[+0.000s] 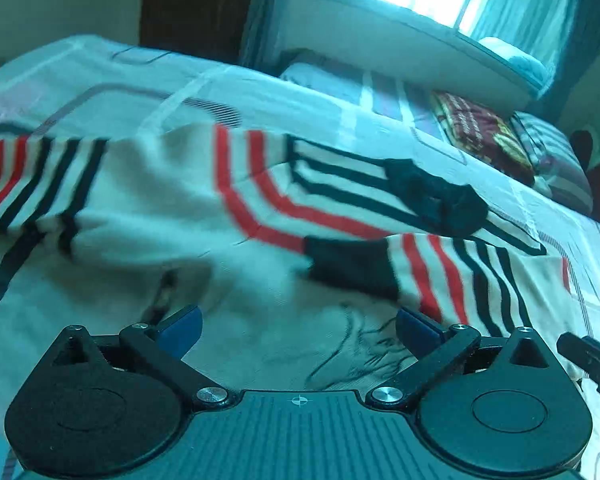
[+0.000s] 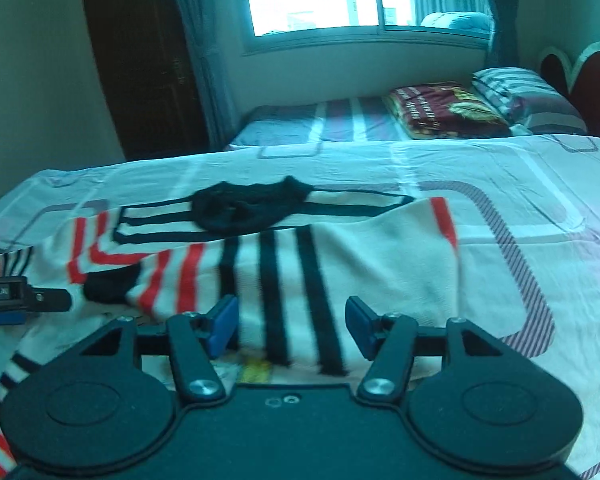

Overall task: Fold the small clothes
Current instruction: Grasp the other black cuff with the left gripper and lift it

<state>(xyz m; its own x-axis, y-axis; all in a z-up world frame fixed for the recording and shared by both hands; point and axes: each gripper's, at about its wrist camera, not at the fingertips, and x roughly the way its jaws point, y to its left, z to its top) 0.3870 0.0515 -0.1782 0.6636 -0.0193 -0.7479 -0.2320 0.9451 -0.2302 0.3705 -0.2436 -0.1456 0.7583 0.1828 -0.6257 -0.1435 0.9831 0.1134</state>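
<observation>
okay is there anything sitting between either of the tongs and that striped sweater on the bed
Nothing visible does. The left tongs and the right tongs both hang open right over the striped sweater, which lies spread on the bed sheet. The folded dark red blanket and the pillow lie well behind it.

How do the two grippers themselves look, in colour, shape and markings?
Both match. The left gripper and right gripper have black bodies with two round discs, black linkage arms on silver screws, and blue finger pads. The left's ribbed body bears a small crosshair mark.
</observation>
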